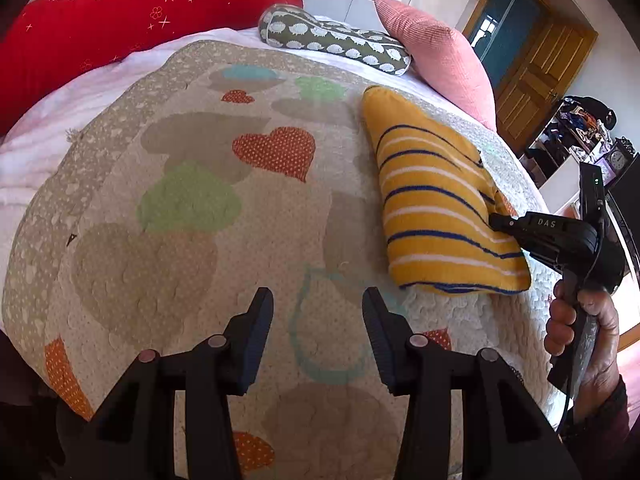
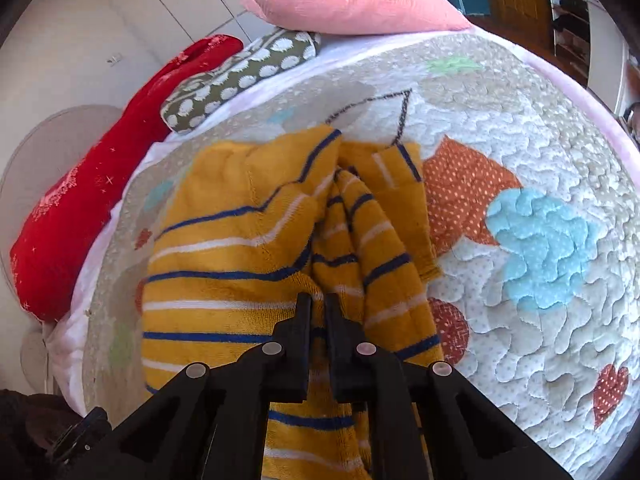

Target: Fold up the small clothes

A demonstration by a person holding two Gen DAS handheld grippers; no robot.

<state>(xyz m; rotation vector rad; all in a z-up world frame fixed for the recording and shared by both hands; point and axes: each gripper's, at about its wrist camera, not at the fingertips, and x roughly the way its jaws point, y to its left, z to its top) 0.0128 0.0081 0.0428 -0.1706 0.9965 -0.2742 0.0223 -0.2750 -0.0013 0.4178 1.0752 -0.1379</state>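
A fold of the striped top (image 2: 248, 264) on the quilt (image 2: 540, 128) is pinched by the right gripper (image 2: 318, 308). The left gripper (image 1: 318, 300), spread and empty, is held well to the left of the top. Pulled from that single pinch, the top could be bunched or dragged.

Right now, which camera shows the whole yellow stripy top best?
The left wrist view. There the yellow striped top lies whole on the quilt, every edge visible, with the right tool at its side. The right wrist view is closer: it shows the bunched folds, but the tool hides the near part.
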